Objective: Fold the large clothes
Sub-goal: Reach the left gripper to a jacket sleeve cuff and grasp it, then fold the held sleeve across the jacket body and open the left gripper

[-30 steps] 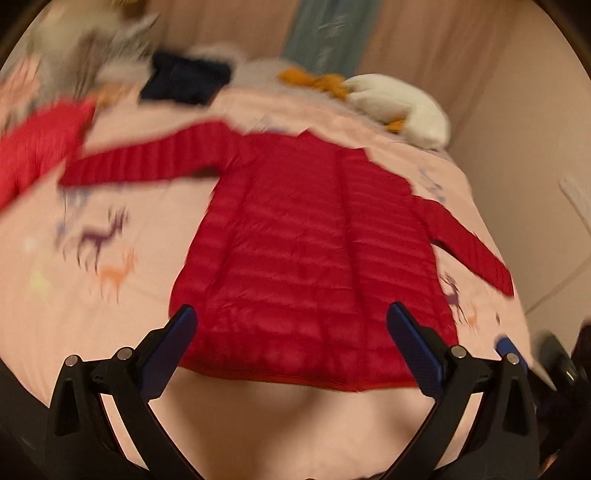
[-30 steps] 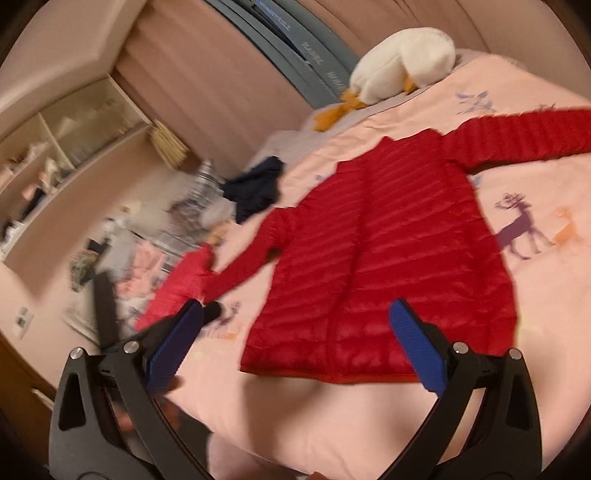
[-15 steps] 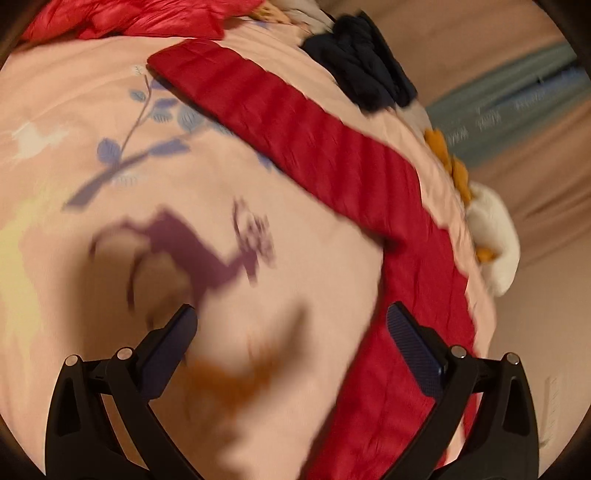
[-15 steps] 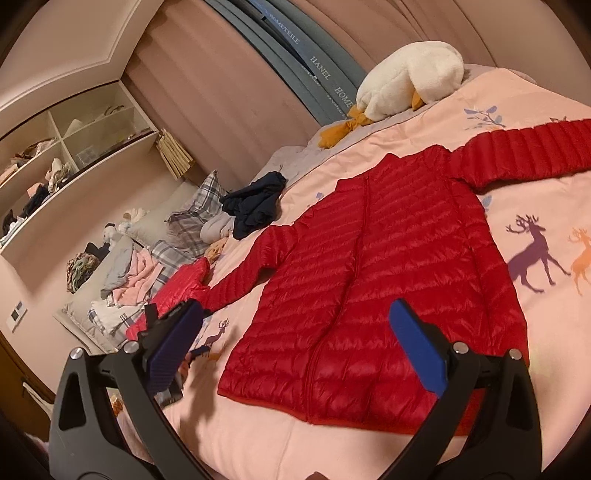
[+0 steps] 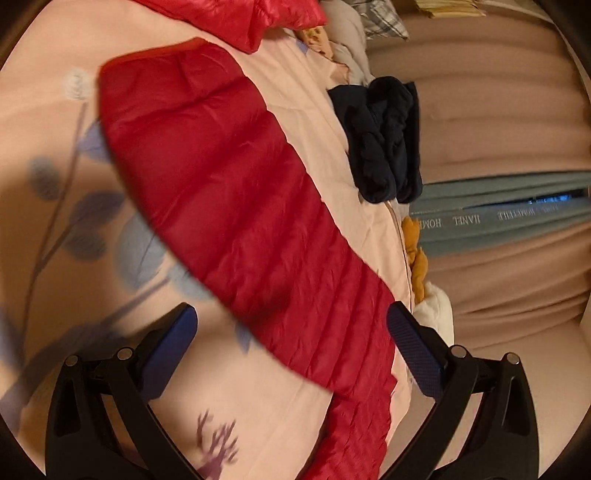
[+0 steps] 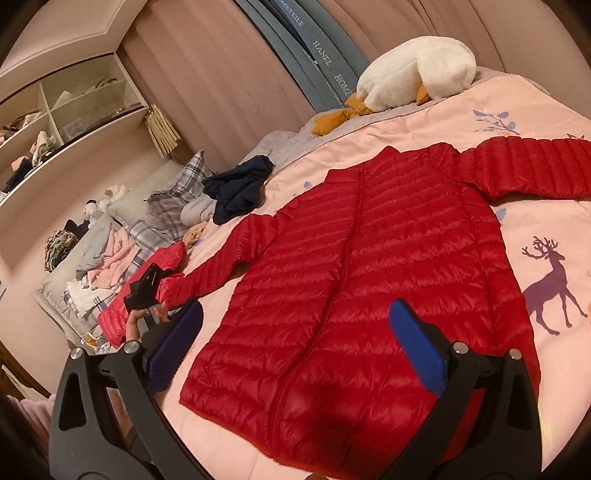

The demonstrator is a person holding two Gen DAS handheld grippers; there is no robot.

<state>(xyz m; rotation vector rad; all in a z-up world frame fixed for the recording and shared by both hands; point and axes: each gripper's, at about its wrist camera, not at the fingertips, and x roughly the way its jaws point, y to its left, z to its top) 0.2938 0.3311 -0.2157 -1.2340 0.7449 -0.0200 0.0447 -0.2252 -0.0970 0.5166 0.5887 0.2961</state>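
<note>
A red quilted puffer jacket lies flat, front up, on the pink bedspread, both sleeves spread out. My right gripper is open and empty, hovering over the jacket's hem. My left gripper is open and empty, close above the jacket's left sleeve, whose cuff lies at the upper left. In the right wrist view the left gripper shows at the end of that sleeve, held in a hand.
A dark navy garment lies bunched beyond the sleeve. A white plush goose rests at the head of the bed. Another red garment and a heap of clothes lie past the cuff. Shelves stand on the left wall.
My left gripper has swung from above the jacket's hem to the left sleeve and dropped close to it. My right gripper has come slightly nearer the hem.
</note>
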